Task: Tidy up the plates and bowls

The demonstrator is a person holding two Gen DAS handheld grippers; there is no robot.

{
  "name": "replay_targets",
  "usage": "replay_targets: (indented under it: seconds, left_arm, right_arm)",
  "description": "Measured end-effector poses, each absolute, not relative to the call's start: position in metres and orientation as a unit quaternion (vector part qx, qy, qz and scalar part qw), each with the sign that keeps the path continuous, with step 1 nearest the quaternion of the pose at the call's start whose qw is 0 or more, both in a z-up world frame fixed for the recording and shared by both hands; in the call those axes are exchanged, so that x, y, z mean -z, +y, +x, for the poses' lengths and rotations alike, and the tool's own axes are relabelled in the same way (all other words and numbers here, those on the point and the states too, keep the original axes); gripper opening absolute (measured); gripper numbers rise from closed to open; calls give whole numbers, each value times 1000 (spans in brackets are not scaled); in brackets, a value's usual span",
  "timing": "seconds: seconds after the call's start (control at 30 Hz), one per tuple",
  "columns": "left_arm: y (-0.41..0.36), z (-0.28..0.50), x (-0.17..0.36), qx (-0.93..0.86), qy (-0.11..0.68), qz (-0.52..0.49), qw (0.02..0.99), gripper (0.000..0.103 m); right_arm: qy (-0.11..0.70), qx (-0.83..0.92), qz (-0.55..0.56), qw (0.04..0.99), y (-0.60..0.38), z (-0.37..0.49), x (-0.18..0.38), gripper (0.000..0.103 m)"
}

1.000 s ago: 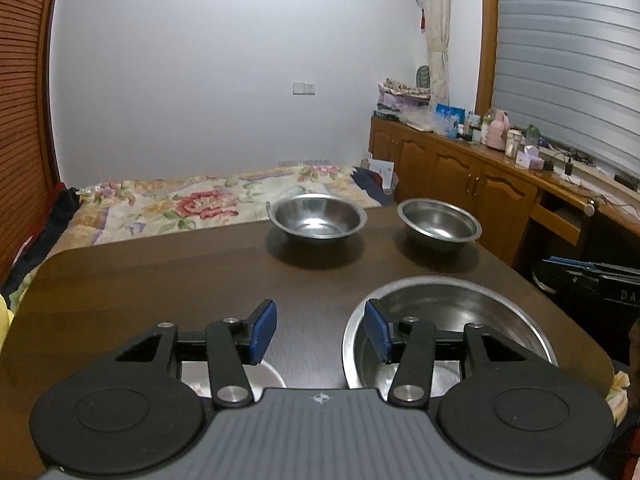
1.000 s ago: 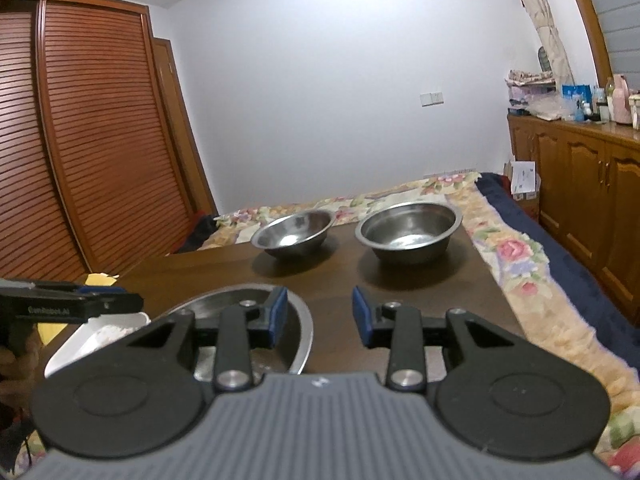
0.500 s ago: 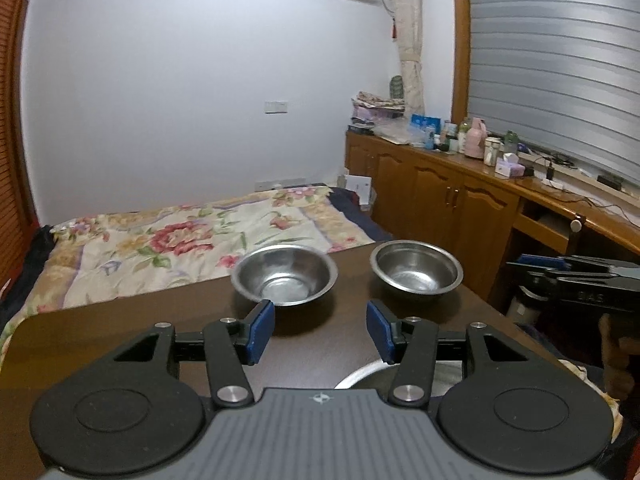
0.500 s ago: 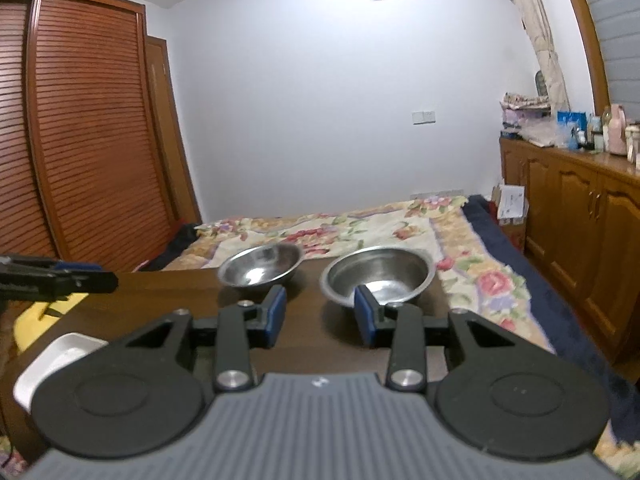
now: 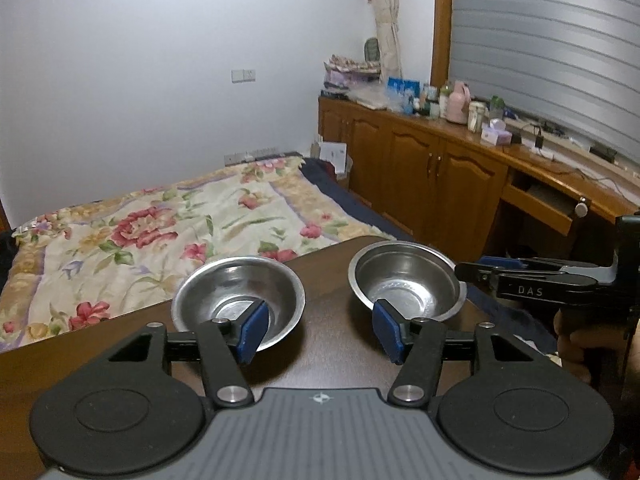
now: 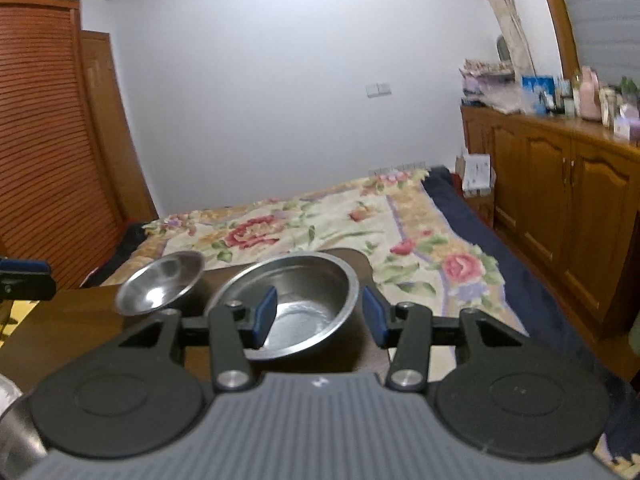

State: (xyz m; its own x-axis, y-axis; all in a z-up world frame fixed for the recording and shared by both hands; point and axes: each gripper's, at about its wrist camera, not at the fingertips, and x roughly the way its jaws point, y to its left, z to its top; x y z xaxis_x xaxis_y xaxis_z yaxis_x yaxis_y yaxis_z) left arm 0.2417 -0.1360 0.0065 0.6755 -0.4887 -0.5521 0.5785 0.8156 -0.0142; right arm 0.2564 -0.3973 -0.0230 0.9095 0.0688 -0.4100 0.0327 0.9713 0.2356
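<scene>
Your left gripper [image 5: 320, 330] and right gripper [image 6: 320, 314] are both opening, fingers holding nothing. Two steel bowls [image 5: 239, 300] [image 5: 406, 280] sit side by side at the counter's [image 5: 328, 280] far edge. The right gripper's body reads "DAS".

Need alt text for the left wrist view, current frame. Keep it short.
The left gripper, jaws opening with nothing between them, points at two empty steel bowls on a dark wooden table: the left bowl and the right bowl stand apart. The right gripper reaches in from the right edge near the right bowl; a floral bedspread lies beyond.
</scene>
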Motion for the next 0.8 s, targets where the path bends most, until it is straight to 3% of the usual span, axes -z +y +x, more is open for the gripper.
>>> replay_targets:
  seconds: [0.8]
  left_arm:
    - [-210, 325, 40, 343, 375, 111, 854, 46]
  right_arm:
    - [246, -20, 165, 955, -398, 277, 38, 48]
